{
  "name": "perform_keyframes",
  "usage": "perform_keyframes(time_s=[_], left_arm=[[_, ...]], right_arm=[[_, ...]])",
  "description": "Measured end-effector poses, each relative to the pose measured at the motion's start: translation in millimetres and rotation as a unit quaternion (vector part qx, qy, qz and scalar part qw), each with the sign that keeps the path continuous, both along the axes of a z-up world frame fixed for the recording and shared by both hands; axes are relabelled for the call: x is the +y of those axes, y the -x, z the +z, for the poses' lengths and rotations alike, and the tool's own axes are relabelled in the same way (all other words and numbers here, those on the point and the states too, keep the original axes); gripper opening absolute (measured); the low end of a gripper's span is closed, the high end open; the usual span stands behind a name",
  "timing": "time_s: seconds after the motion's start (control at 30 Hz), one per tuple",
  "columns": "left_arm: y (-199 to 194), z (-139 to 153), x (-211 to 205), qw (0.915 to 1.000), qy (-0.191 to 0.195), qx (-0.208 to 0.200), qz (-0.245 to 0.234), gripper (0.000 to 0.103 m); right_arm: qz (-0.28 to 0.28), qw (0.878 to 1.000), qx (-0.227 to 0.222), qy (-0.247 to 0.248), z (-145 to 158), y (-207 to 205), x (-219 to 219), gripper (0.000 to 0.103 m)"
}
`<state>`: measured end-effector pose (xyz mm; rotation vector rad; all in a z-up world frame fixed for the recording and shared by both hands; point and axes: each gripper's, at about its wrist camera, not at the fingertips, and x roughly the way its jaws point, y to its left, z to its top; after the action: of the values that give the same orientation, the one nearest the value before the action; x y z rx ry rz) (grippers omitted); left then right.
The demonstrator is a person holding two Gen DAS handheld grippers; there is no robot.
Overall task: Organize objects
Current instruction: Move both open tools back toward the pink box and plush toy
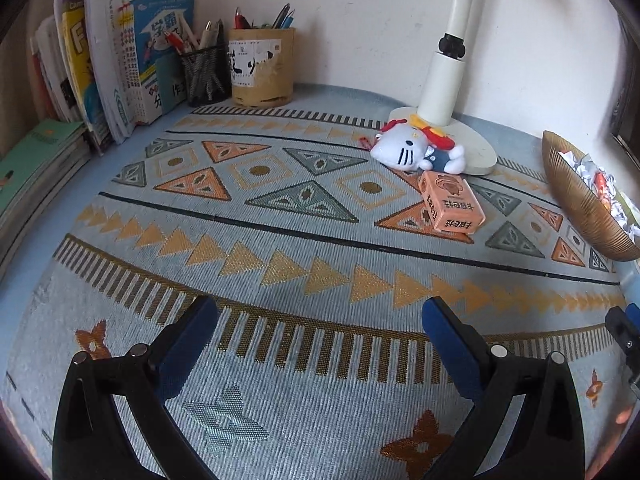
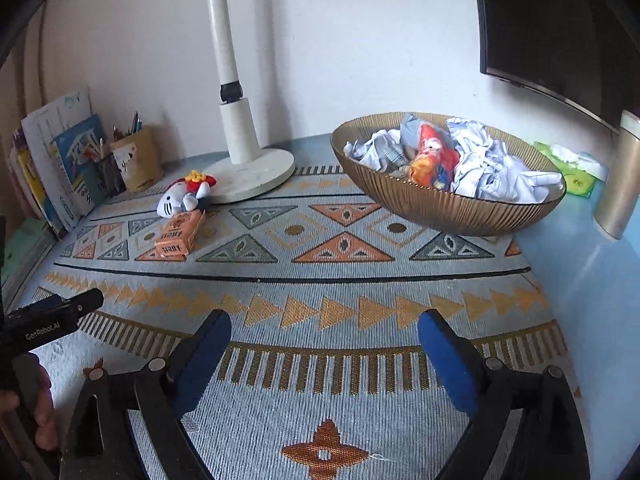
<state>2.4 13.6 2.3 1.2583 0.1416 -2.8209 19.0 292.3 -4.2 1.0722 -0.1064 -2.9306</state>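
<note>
Fingers of both the left gripper (image 1: 320, 312) and right gripper (image 2: 325, 322) spread wide, empty, low over the mat (image 1: 280, 240); plush cat (image 1: 416, 150) and orange box (image 1: 452, 206) lie by the lamp base (image 1: 480, 152), probably awaiting the bowl (image 2: 440, 208).

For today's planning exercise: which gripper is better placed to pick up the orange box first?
Probably the left gripper: open, empty, and the orange box lies ahead, slightly right. From the right gripper, the box sits farther off, far left.

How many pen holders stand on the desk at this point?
2, side by side at the back wall: a black mesh pen cup next to the leaning books, and a tan cylindrical pen holder touching its right side. None seems hidden.
</note>
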Motion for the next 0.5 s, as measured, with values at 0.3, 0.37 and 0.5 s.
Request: perform_keyframes(time_s=[0.3,0.37,0.5], left_arm=[[2.1,-1.4,0.6,0.9999,0.0,-0.01,-0.003,0.102],[1.6,-1.4,0.4,1.0,-0.001,-0.007,-0.004,0.102],[0.2,-1.1,-1.7,0.9999,-0.01,-0.009,-0.006,0.102]], right_arm=[[-0.01,1.0,-0.015,-0.002,-3.4,4.3,2.4,0.094],[-0.011,1.0,-0.018,-0.003,-4.3,5.5,2.7,0.094],[-0.012,1.0,-0.027,-0.003,-6.1,7.5,3.4,0.094]])
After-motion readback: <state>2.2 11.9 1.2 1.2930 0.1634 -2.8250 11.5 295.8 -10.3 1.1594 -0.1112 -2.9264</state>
